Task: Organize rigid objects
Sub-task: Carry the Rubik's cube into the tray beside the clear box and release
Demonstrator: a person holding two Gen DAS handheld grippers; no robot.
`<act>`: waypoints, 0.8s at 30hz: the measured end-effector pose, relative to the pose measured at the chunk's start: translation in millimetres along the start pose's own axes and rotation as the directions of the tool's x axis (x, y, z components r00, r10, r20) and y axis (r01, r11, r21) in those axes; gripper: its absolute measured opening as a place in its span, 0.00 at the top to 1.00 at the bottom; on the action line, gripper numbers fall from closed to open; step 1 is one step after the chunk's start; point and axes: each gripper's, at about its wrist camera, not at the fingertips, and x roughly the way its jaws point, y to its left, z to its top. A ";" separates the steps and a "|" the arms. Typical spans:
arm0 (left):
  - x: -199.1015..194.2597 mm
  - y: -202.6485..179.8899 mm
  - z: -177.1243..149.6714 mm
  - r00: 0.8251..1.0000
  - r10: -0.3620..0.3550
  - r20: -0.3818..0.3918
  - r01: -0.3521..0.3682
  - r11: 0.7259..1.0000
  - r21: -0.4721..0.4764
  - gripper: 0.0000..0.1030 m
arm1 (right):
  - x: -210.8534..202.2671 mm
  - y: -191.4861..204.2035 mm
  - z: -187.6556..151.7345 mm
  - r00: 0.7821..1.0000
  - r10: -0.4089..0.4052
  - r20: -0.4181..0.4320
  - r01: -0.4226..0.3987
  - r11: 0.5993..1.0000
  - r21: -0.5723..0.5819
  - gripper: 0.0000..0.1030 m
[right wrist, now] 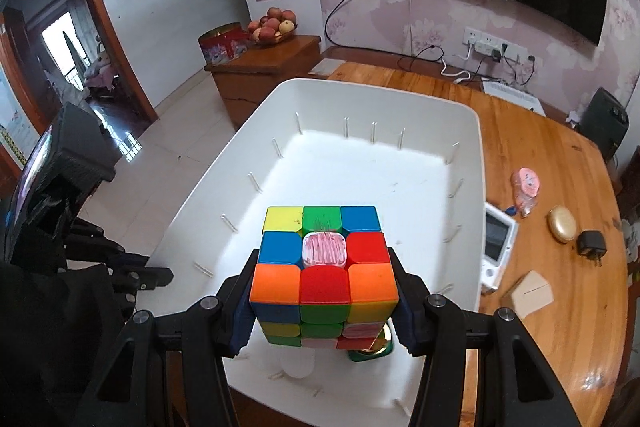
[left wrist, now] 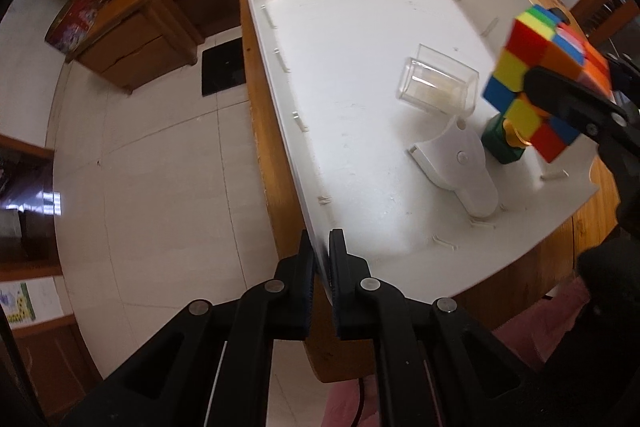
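Cube (right wrist: 324,267) drop-off step, looks like: right gripper (right wrist: 324,311) jaws clamped on it above the white bin (right wrist: 468,131), left gripper (left wrist: 320,267) pinching the bin's rim, so next it probably needs lowering onto bare floor and letting go.

Right gripper (right wrist: 325,301) clamps colourful puzzle cube (right wrist: 322,267) by its sides, above near end of white bin (right wrist: 468,131). Green-and-gold object (right wrist: 372,351) partly hidden under cube. Bin on wooden table (right wrist: 560,307); small items lie right of bin.

multicoloured cube (right wrist: 323,269), white bin (right wrist: 476,131), green bottle (left wrist: 502,145), orange-brown wooden table (right wrist: 560,163).
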 end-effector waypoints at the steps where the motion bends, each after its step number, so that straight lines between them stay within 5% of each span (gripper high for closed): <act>1: -0.2 -0.3 -0.3 1.000 -0.001 0.002 0.001 1.000 0.009 0.92 | 1.4 0.8 -0.3 1.000 0.002 -0.003 -0.002 1.000 0.008 0.45; 24: -0.7 -1.1 -2.4 1.000 -0.007 0.005 0.007 0.999 0.031 0.92 | 1.6 -0.1 -4.2 1.000 -0.015 -0.002 0.015 1.000 0.024 0.39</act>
